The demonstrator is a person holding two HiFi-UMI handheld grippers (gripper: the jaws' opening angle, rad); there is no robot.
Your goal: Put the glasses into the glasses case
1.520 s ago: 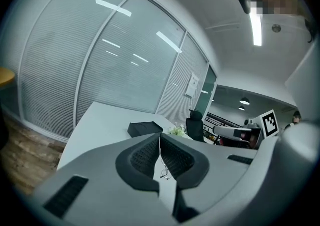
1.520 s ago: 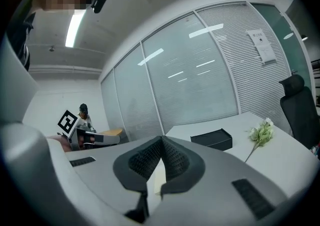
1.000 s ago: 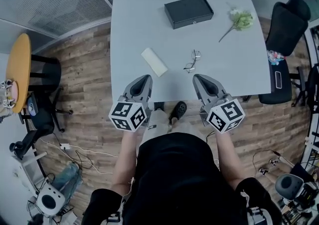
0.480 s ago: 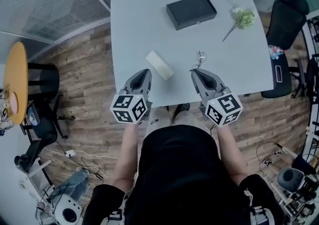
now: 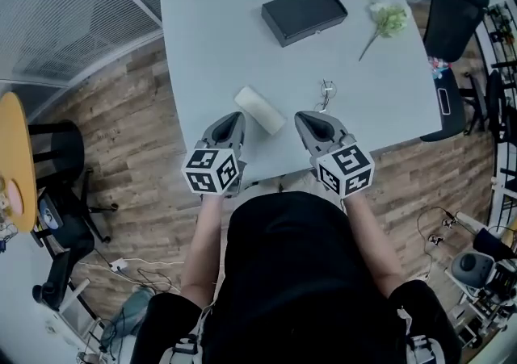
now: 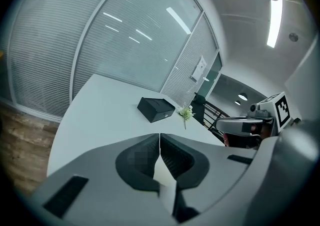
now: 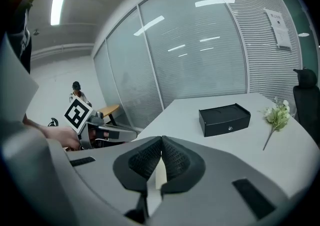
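One pale grey table (image 5: 210,23). Black rectangular hard case (image 5: 304,13) at far centre, lid closed, contents hidden. Thin wire-framed glasses (image 5: 325,94) lie on the bare tabletop near the front edge, well apart from the case, just beyond the right gripper (image 5: 305,118), whose jaws are pressed together and empty. The left gripper (image 5: 233,117) is likewise closed and empty, beside a white oblong roll (image 5: 259,109). Green-white flower sprig (image 5: 386,22) at far right.

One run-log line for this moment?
left gripper: shut, empty | right gripper: shut, empty | thin dark-framed glasses: on pale grey table, untouched | black rectangular case: closed

Wood floor (image 5: 137,128), grey table (image 5: 210,23), black chair (image 5: 448,19)
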